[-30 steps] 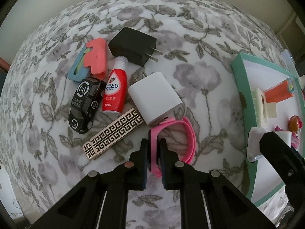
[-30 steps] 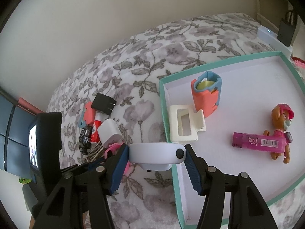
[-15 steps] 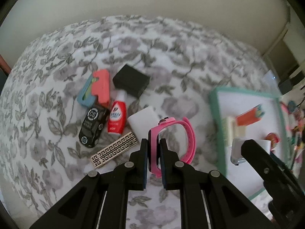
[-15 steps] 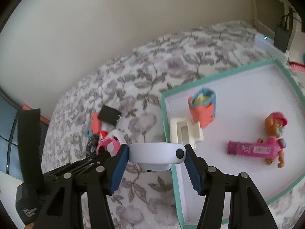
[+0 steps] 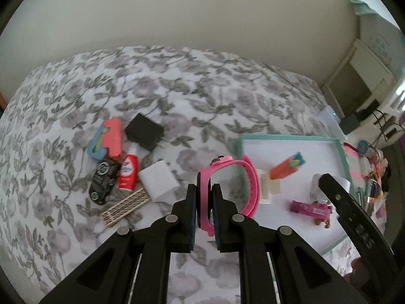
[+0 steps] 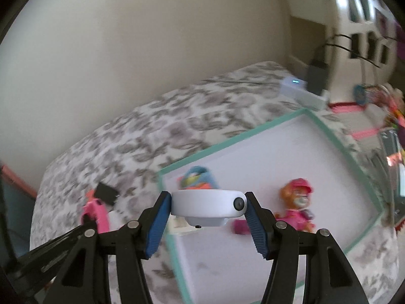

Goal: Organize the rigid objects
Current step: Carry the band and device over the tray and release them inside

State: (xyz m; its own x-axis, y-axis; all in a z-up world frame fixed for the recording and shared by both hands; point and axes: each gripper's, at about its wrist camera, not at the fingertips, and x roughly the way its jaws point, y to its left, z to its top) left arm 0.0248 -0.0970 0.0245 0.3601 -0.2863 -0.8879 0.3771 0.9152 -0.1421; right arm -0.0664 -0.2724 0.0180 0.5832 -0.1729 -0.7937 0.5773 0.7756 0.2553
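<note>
My left gripper [image 5: 204, 197] is shut on a pink wristband [image 5: 249, 185] and holds it above the floral bedspread, left of the teal-rimmed white tray [image 5: 339, 149]. My right gripper [image 6: 206, 206] is shut on a white round device [image 6: 207, 205] with a small dark lens, held above the tray's near left edge [image 6: 174, 250]. In the tray lie an orange and blue holder [image 5: 287, 167], a white clip [image 5: 268, 186], a pink tube [image 5: 307, 207] and a pup figure [image 6: 297, 202]. The wristband also shows in the right wrist view [image 6: 97, 212].
On the bedspread to the left lie a black charger [image 5: 144, 131], a white charger [image 5: 158, 181], a red bottle [image 5: 128, 171], a black toy car [image 5: 102, 182], a red and blue holder [image 5: 106, 140] and a patterned bar [image 5: 125, 206]. A white box [image 6: 301, 91] and clutter sit beyond the tray.
Both grippers have risen and moved right toward the tray, each still holding its object. The wristband is lifted off the bedspread; the white device is now over the tray's left part.
</note>
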